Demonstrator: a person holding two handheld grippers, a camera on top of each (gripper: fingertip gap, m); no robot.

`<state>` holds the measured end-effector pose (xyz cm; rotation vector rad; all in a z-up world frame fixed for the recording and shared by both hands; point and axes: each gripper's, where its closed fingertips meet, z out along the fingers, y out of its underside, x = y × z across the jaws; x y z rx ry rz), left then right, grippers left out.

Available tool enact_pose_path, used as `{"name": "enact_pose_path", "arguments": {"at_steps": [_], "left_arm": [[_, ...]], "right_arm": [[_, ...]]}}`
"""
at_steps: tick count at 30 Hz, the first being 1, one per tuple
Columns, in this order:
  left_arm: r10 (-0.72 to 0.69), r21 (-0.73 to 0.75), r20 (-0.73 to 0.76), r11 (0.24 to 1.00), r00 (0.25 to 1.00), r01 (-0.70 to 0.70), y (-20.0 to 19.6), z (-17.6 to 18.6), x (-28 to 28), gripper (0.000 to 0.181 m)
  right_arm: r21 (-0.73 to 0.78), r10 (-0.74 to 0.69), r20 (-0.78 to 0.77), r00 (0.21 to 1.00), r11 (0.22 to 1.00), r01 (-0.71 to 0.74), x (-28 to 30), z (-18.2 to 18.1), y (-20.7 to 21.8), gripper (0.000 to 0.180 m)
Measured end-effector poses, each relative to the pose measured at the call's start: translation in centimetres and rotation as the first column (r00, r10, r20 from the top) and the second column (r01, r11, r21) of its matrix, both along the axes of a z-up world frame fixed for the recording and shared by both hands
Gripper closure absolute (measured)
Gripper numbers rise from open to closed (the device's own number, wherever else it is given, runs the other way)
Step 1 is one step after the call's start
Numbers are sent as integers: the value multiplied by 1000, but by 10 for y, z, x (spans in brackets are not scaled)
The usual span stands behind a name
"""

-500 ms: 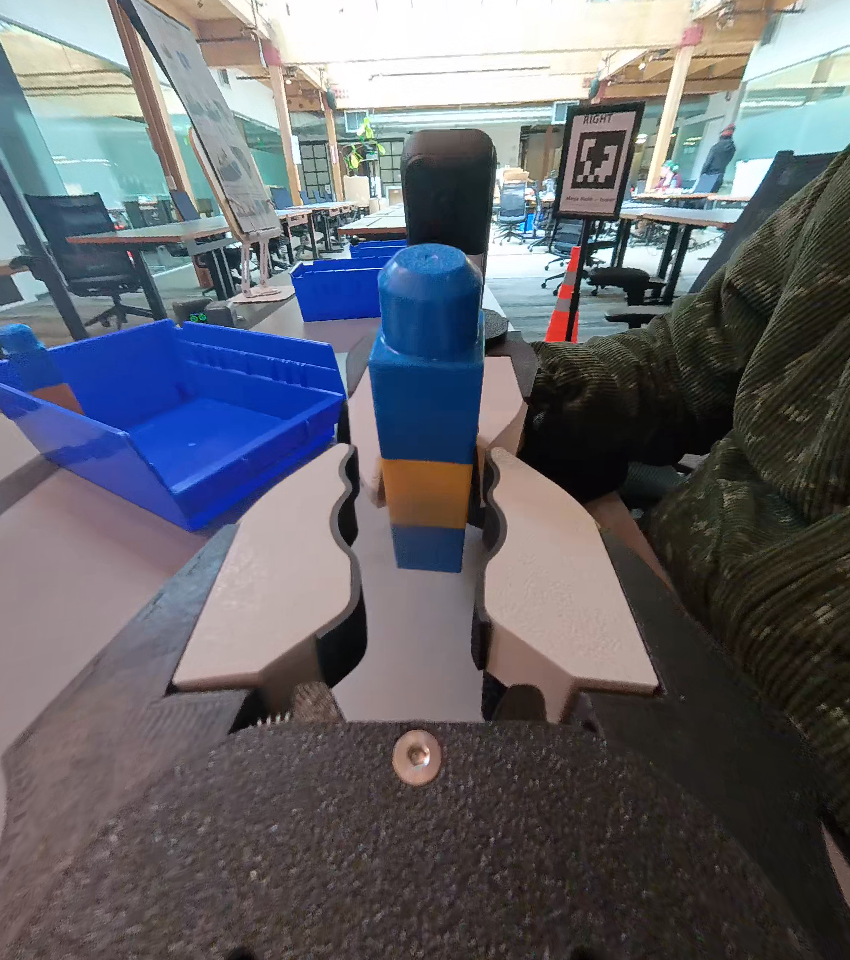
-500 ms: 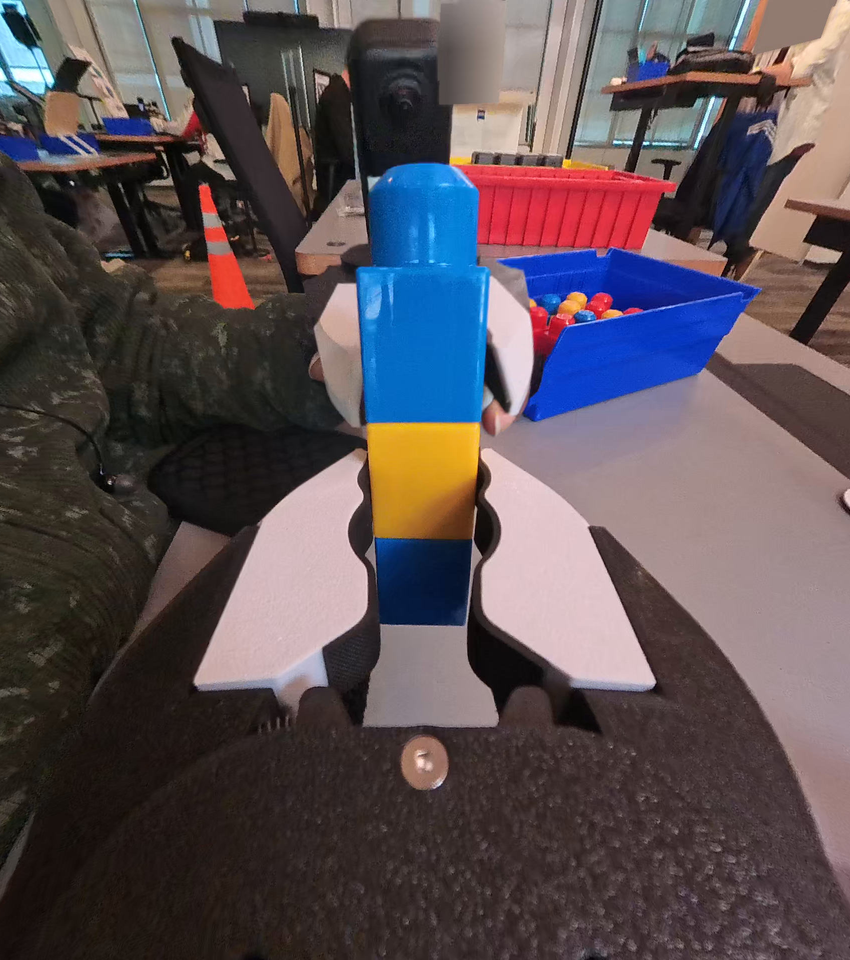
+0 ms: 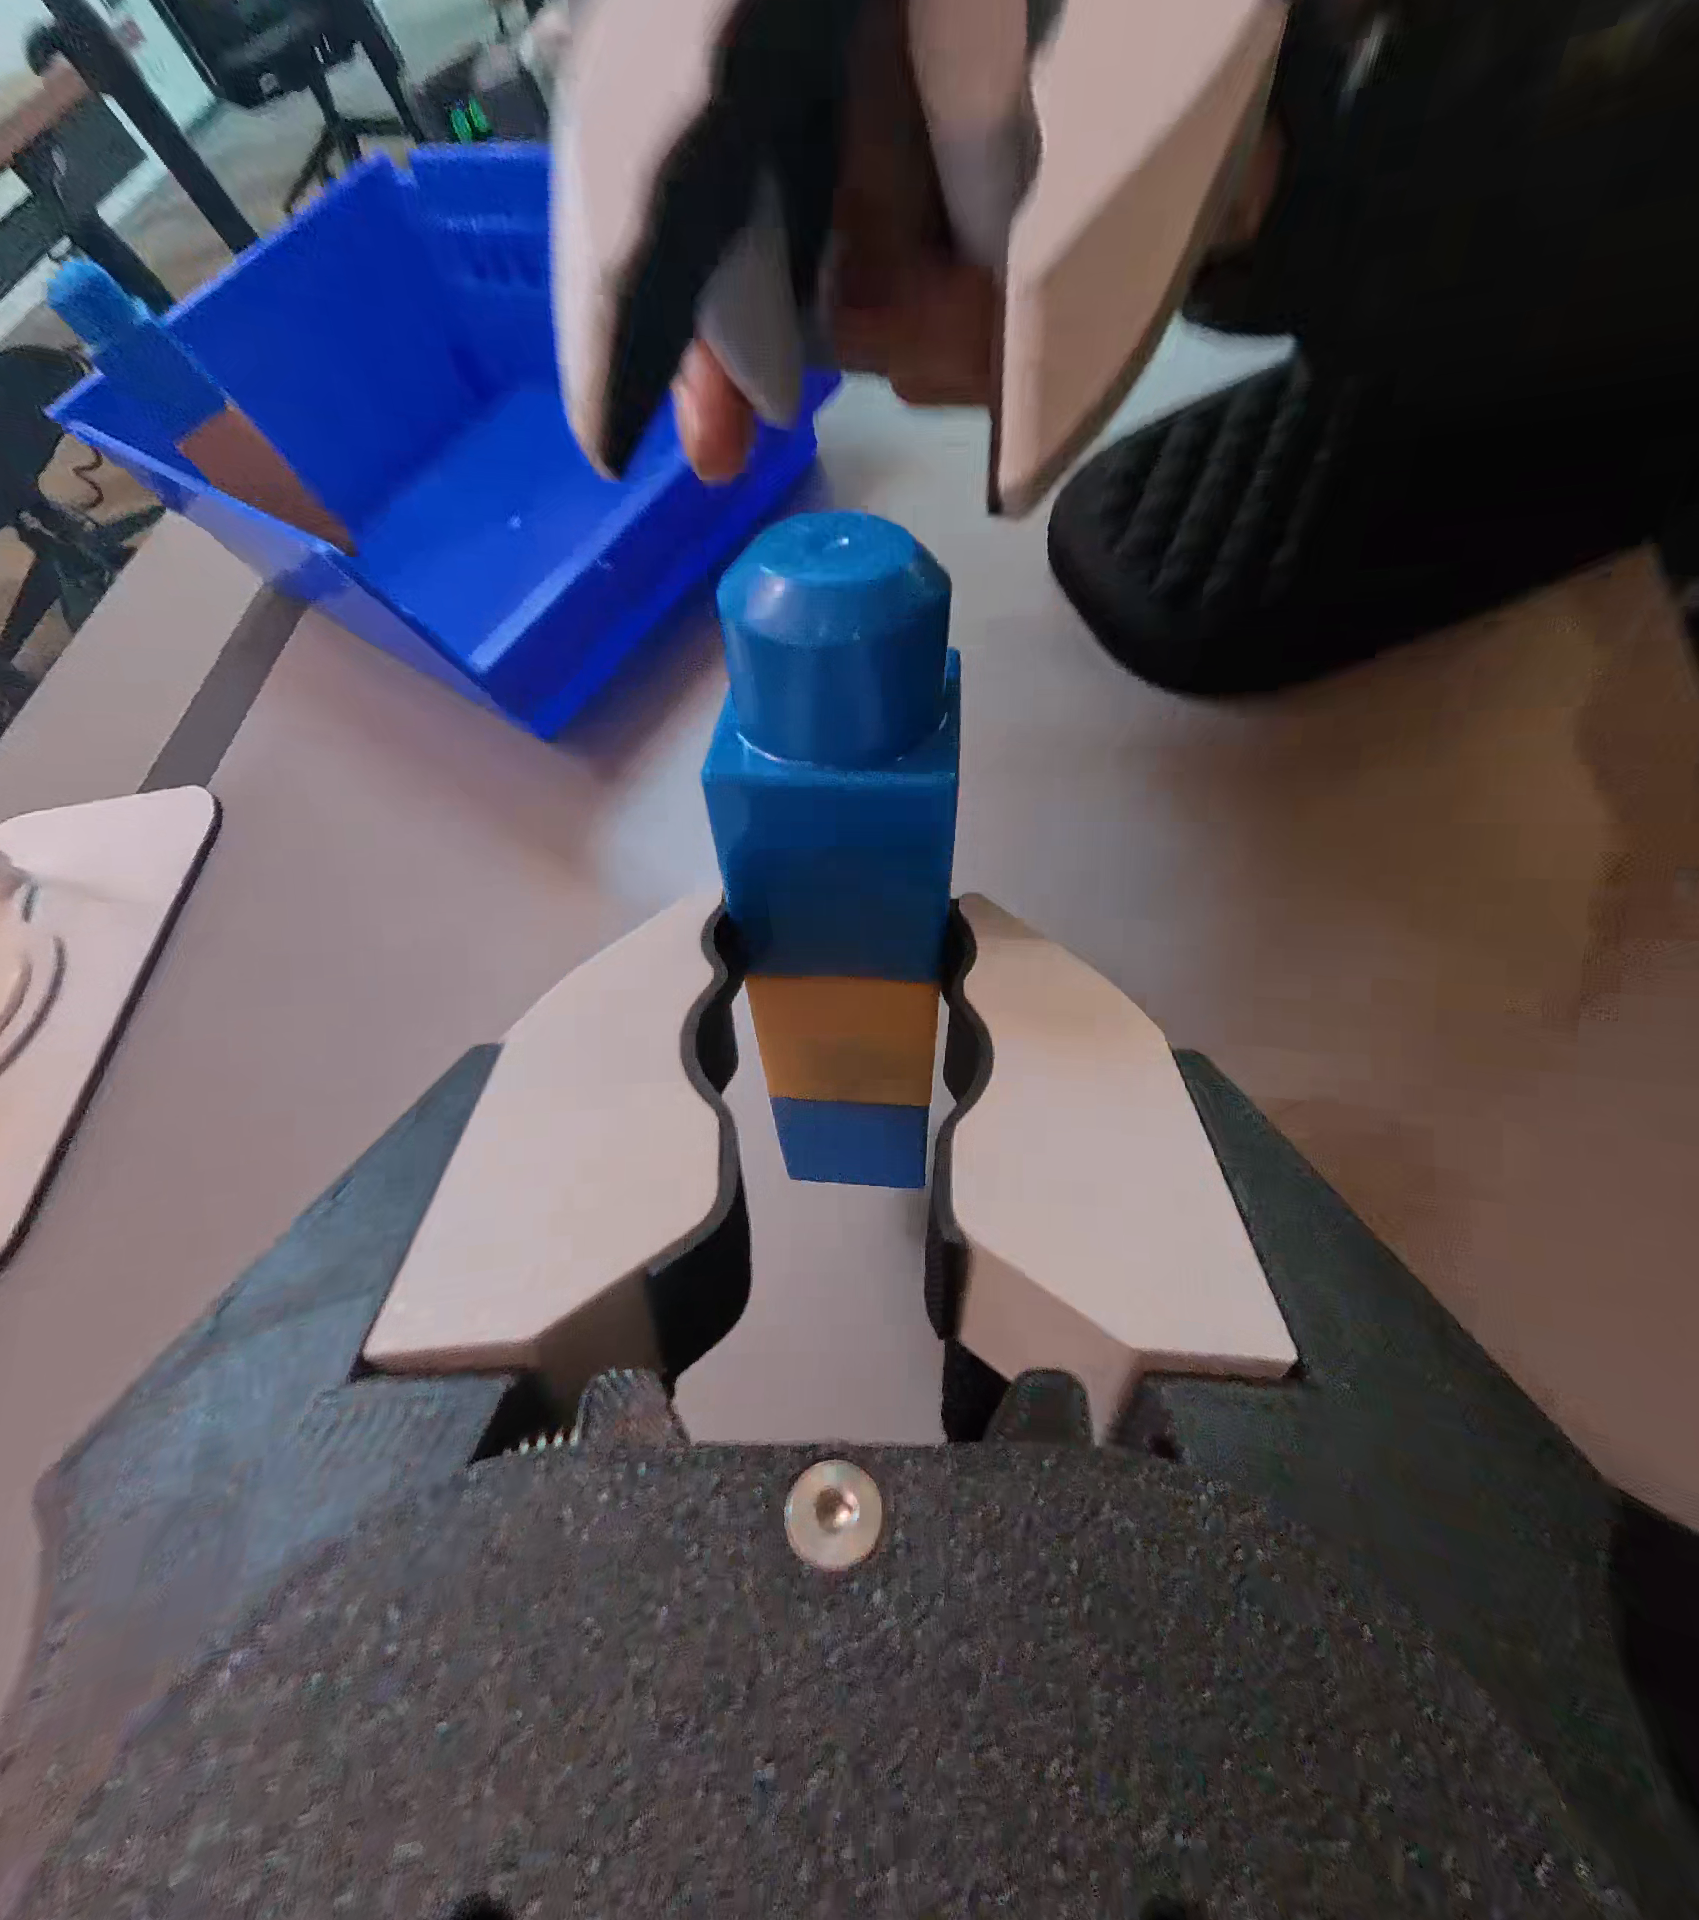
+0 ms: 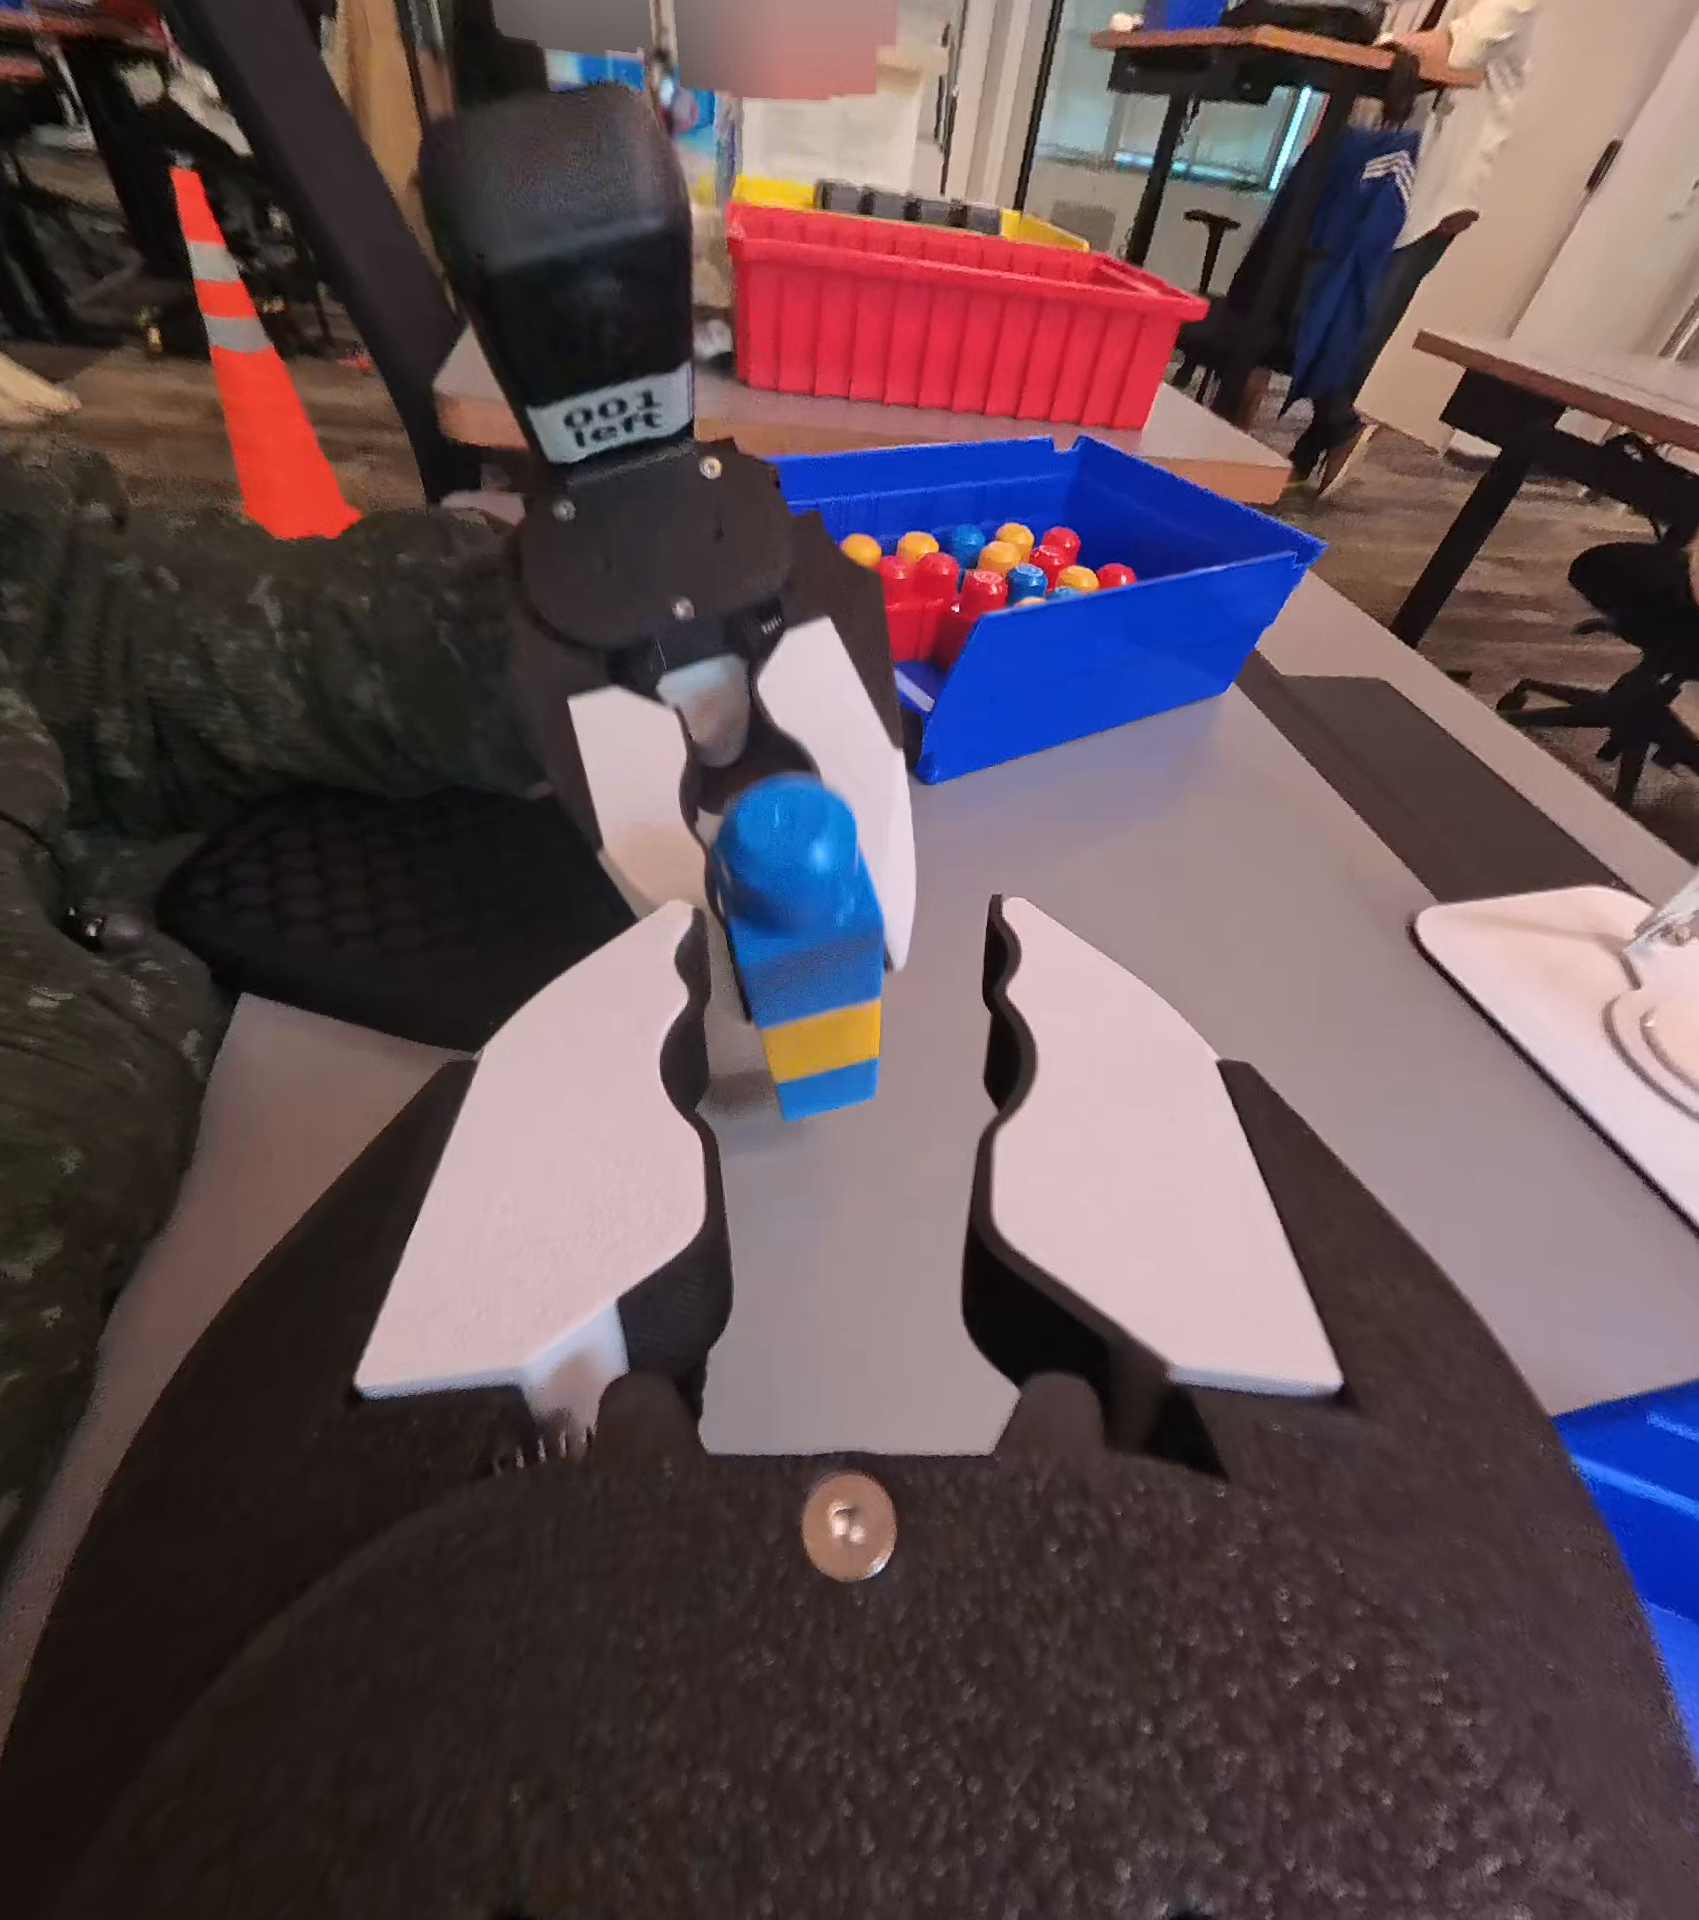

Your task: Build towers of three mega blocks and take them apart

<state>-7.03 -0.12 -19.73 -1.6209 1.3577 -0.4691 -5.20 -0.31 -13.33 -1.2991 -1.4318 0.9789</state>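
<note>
3 blocks in my tower (image 3: 834,914) rn: blue w/ the round stud on top, yellow in the middle, blue at the bottom. My left gripper (image 3: 837,935) is clamped on it around the top blue/yellow part, tower's tilted and looks lifted off the grey table (image 3: 1344,935). My right gripper (image 4: 840,925) is spread wide w/ nothing in it, above and just beside the tower. Blue bin (image 4: 1115,665) of loose blocks sits behind, 2nd blue bin (image 3: 471,582) on the other side.
</note>
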Motion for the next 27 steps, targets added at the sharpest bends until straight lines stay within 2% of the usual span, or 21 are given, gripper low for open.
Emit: {"name": "enact_pose_path", "arguments": {"at_steps": [4,5,6,9,11,13,15,17,18,22,27], "left_arm": [[-10,28,-82,1000,997,12,-4,-9,6,144],[1,28,-93,1000,996,2,-3,-9,5,144],[-4,28,-98,1000,995,7,-4,-11,4,144],[24,54,-4,998,1000,-24,0,3,3,143],[90,70,97,993,991,-97,12,19,-6,133],[174,45,282,980,943,-194,27,41,-21,149],[244,-48,474,967,846,-252,40,57,-37,166],[314,-118,560,946,767,-301,51,61,-51,181],[342,-125,568,935,749,-332,55,60,-56,181],[373,-77,552,913,746,-400,59,56,-63,181],[362,-35,516,915,776,-403,59,47,-60,181]], "right_arm": [[89,42,205,978,994,-61,-9,-17,-15,136],[117,34,244,969,991,-64,-10,-22,-15,150],[138,33,258,966,988,-70,-12,-23,-17,151],[147,26,295,955,987,-72,-7,-15,-13,151],[159,-33,303,953,987,-16,10,7,6,151],[184,-161,315,936,977,106,40,37,45,151],[198,-320,349,881,944,264,81,65,101,151],[214,-462,391,796,887,409,123,80,167,151],[199,-501,418,758,864,462,142,80,197,151],[83,-589,475,653,769,634,196,51,296,151],[-69,-651,425,630,670,739,216,1,371,151]]}}
